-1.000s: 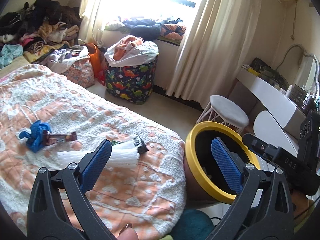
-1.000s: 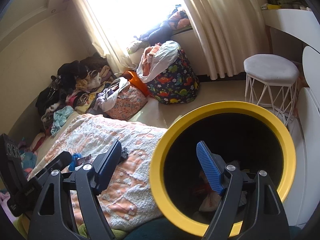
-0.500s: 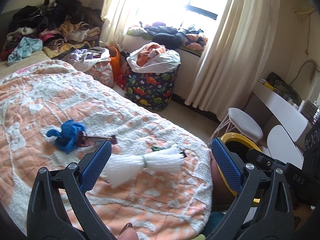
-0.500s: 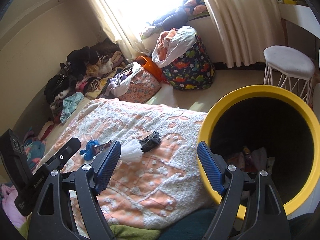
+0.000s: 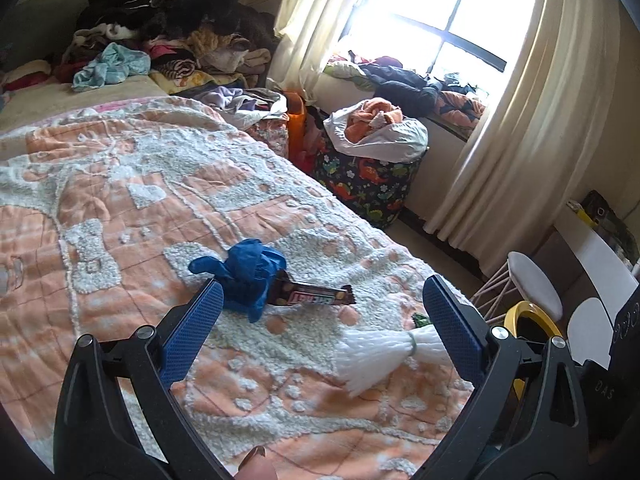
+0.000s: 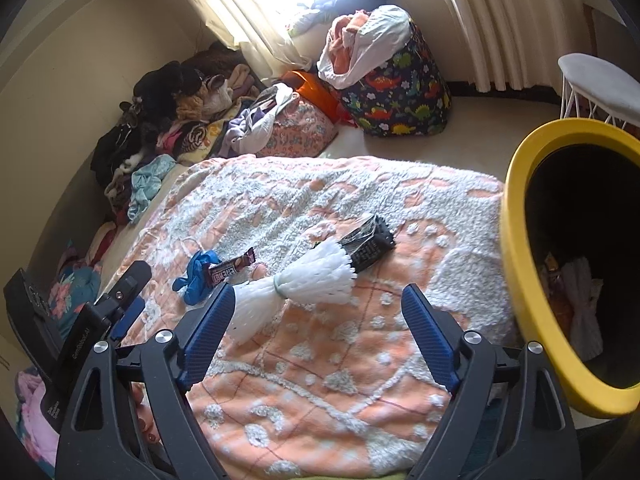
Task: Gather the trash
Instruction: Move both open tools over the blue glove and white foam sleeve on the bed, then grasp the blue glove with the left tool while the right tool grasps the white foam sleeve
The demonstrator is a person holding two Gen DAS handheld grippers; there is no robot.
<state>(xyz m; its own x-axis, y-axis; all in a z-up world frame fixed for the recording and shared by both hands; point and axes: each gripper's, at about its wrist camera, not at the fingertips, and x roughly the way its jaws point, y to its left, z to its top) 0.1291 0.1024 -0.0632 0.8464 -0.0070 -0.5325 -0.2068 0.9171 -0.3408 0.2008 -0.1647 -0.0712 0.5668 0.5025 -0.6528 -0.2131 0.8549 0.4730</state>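
Observation:
On the orange and white bedspread (image 5: pixel 132 208) lie a crumpled blue glove (image 5: pixel 246 274), a brown candy bar wrapper (image 5: pixel 316 298) and a white foam net sleeve (image 5: pixel 384 354). The right wrist view shows the same glove (image 6: pixel 196 276), wrapper (image 6: pixel 232 269), foam sleeve (image 6: pixel 296 288) and a black wrapper (image 6: pixel 366 242). My left gripper (image 5: pixel 320 336) is open and empty above the bed, near the glove and wrapper. My right gripper (image 6: pixel 320 336) is open and empty, just short of the foam sleeve. The yellow-rimmed trash bin (image 6: pixel 516 248) stands at the bed's right edge with trash inside.
A dinosaur-print laundry bag (image 5: pixel 360 184) full of clothes stands on the floor by the window. Piled clothes (image 5: pixel 168 40) fill the far end of the bed. A white stool (image 5: pixel 534 282) and a white desk (image 5: pixel 596 256) stand right of the bin.
Both grippers have swung left from the yellow bin toward the bed. The glove, candy wrapper and foam sleeve now sit nearer, between the fingers. Both grippers stay open.

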